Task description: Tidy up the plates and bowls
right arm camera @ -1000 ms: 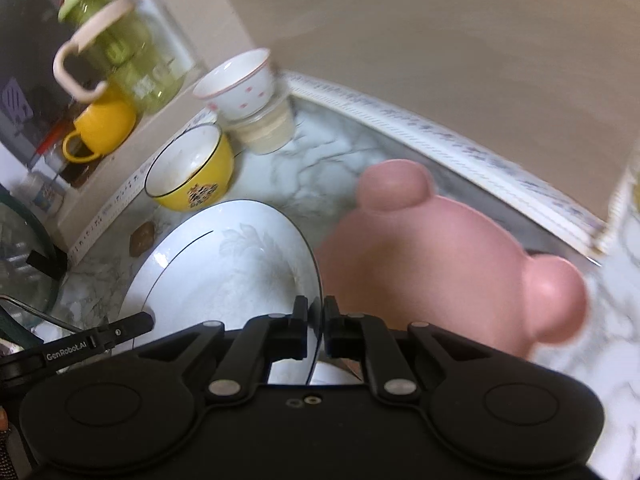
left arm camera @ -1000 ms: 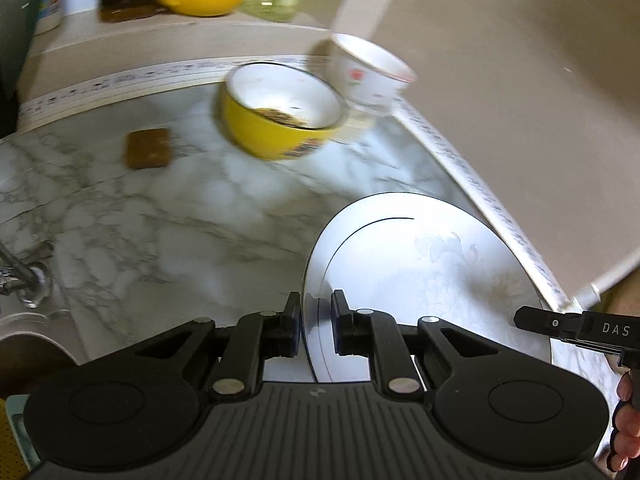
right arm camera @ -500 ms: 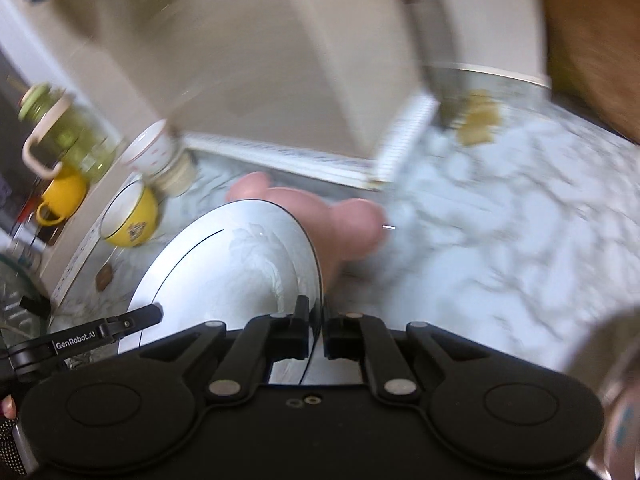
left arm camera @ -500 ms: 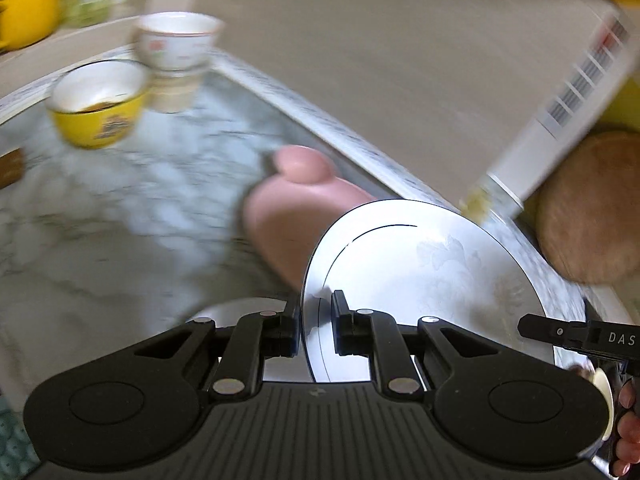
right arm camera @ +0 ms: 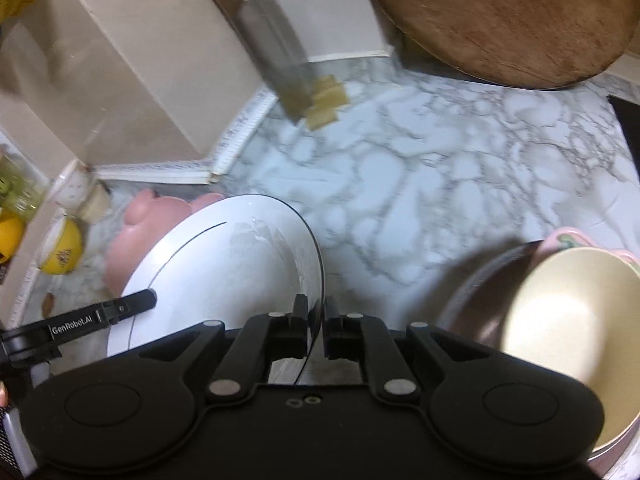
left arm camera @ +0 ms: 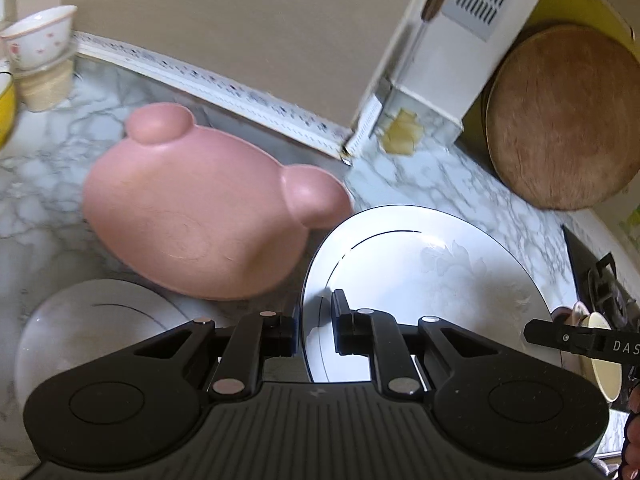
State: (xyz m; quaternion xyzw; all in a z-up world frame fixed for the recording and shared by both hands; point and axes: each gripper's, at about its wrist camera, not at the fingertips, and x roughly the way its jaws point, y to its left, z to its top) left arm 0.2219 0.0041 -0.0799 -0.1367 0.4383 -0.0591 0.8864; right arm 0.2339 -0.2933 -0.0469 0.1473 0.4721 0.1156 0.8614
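A white plate (left arm camera: pixel 432 280) with a thin dark ring hangs above the marble counter, held at two opposite edges. My left gripper (left arm camera: pixel 316 318) is shut on its left rim. My right gripper (right arm camera: pixel 316 320) is shut on the right rim of the same white plate (right arm camera: pixel 224 264). A pink bear-shaped plate (left arm camera: pixel 200 208) lies upside down just beyond it. Another white plate (left arm camera: pixel 92 320) rests on the counter at lower left. A cream bowl (right arm camera: pixel 568 328) sits nested in a pink dish at lower right of the right wrist view.
A round wooden board (left arm camera: pixel 560 120) leans at the back right, and a cleaver (right arm camera: pixel 276 52) hangs against the white box by the wall. A small white bowl (left arm camera: pixel 36 36) stacked on a cup and a yellow bowl (right arm camera: pixel 60 252) stand far left. A dark stove edge (right arm camera: pixel 628 128) shows at right.
Both grippers have carried the white plate to the right along the counter. The yellow and white bowls slid off to the left, and the wooden board and cream bowl came into view.
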